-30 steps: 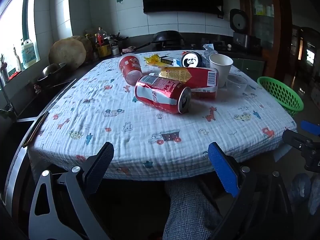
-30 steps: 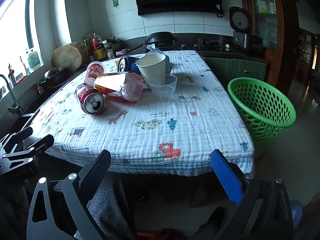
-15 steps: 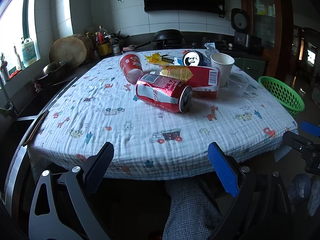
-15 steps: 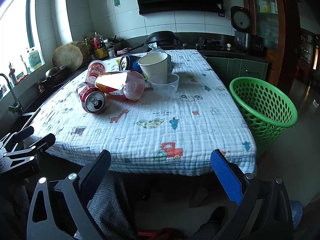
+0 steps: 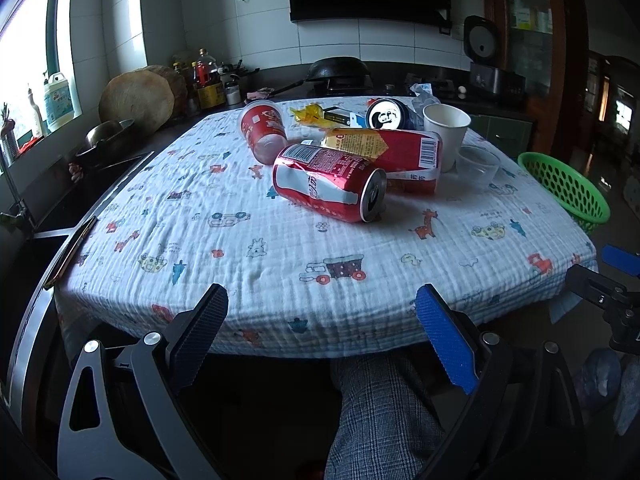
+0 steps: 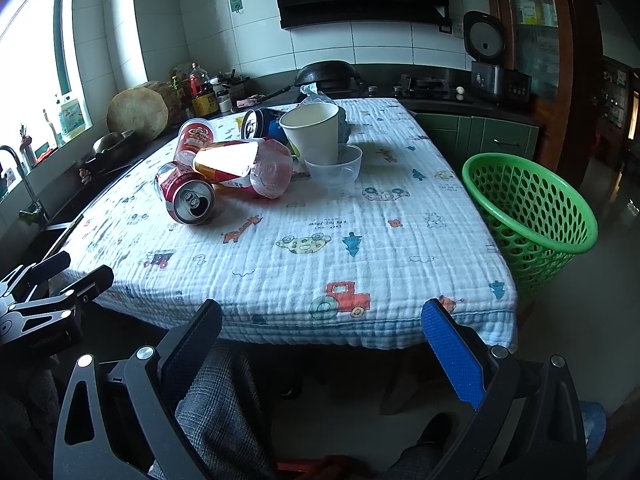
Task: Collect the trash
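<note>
I hold both tools below the near edge of the surface (image 5: pixel 248 240). My left hand-held gripper (image 5: pixel 322 334) has its fingers wide apart, gripping nothing; my right hand-held gripper (image 6: pixel 322 344) is spread the same way. The trash sits in a cluster toward the far side: a dented cola can (image 5: pixel 330 188) on its side, a red tube (image 5: pixel 394 160) just behind it, a red cup (image 5: pixel 262 130) tipped over, a paper cup (image 5: pixel 446 136) upright beside a clear bowl (image 5: pixel 478 164). The green basket (image 6: pixel 528 216) stands on the floor off the right edge.
</note>
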Motion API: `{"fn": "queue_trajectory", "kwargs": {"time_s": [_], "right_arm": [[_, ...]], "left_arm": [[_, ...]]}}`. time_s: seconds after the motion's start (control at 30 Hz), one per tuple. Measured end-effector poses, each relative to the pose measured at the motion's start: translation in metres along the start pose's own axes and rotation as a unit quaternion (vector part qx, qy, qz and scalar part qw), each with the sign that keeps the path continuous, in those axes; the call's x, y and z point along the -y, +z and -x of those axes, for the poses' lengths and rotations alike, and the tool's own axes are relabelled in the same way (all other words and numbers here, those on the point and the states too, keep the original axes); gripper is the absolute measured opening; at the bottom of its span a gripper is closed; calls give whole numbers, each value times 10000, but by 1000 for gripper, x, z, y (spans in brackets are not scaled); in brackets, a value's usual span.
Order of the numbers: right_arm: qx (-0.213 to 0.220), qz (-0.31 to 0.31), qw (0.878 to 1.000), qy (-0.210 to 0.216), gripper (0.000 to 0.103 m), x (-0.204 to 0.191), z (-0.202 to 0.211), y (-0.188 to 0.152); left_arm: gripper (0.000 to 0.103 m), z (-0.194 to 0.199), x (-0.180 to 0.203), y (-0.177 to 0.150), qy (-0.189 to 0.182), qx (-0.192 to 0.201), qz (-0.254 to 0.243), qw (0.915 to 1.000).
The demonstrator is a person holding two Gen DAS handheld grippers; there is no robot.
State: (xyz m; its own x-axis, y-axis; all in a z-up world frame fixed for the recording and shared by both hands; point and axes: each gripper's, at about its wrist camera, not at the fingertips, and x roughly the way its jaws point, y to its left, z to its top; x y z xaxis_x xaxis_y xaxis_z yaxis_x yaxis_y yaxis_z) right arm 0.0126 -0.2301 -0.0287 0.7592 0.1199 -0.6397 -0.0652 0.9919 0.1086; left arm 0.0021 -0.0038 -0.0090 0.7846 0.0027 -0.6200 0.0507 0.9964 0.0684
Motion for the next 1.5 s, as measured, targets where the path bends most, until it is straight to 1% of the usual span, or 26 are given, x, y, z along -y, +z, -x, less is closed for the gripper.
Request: {"fn": "queue_trajectory", "kwargs": {"time_s": [1.0, 1.5], "right_arm": [[9, 27, 10000, 20, 97, -2, 1, -1], [94, 107, 9998, 148, 96, 1, -1, 4]], "left_arm": [[93, -2, 1, 1, -13, -35, 25, 10000], [92, -13, -10, 11, -75, -192, 213, 9996]]}}
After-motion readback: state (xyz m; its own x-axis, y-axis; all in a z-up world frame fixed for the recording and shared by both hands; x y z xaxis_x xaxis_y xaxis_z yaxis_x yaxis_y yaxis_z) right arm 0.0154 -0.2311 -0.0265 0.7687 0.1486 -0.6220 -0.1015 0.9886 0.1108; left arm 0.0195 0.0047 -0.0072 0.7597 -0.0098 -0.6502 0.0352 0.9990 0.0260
